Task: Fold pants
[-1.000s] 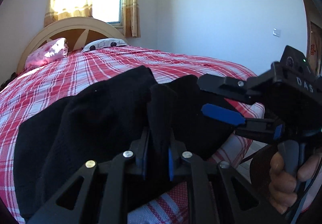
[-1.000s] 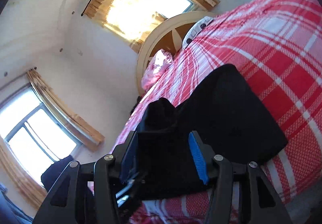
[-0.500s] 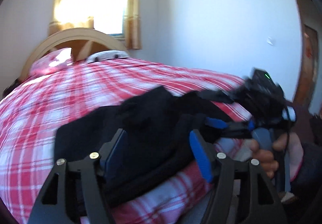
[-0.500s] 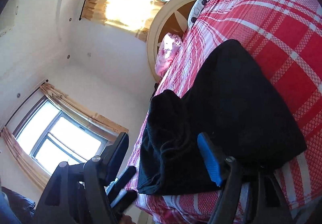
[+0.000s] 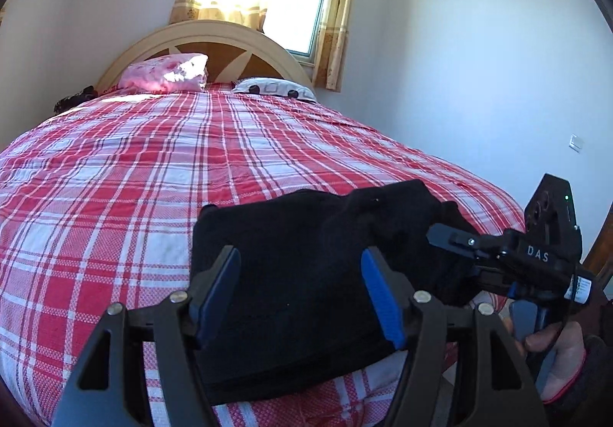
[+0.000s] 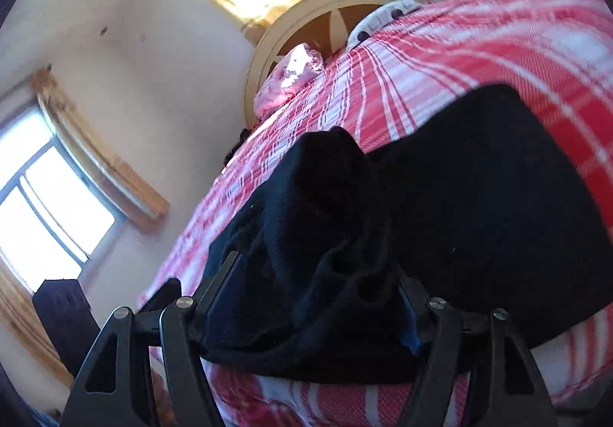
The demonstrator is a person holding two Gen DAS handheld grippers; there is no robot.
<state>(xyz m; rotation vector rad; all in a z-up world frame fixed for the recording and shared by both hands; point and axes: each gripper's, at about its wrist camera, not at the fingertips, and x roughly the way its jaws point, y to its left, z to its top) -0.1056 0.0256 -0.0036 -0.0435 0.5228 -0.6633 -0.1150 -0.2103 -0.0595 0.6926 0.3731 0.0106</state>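
Folded black pants (image 5: 291,273) at bed (image 5: 115,178) edge; both tools, just opened, hold nothing

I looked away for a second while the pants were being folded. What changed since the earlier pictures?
The left gripper let go of the black pants: its jaws, shut on a fold before, have opened and drawn back. The right gripper jaws have opened wider too, with cloth bunched between them. The pants now lie folded on the plaid bed. The pillows stayed put.
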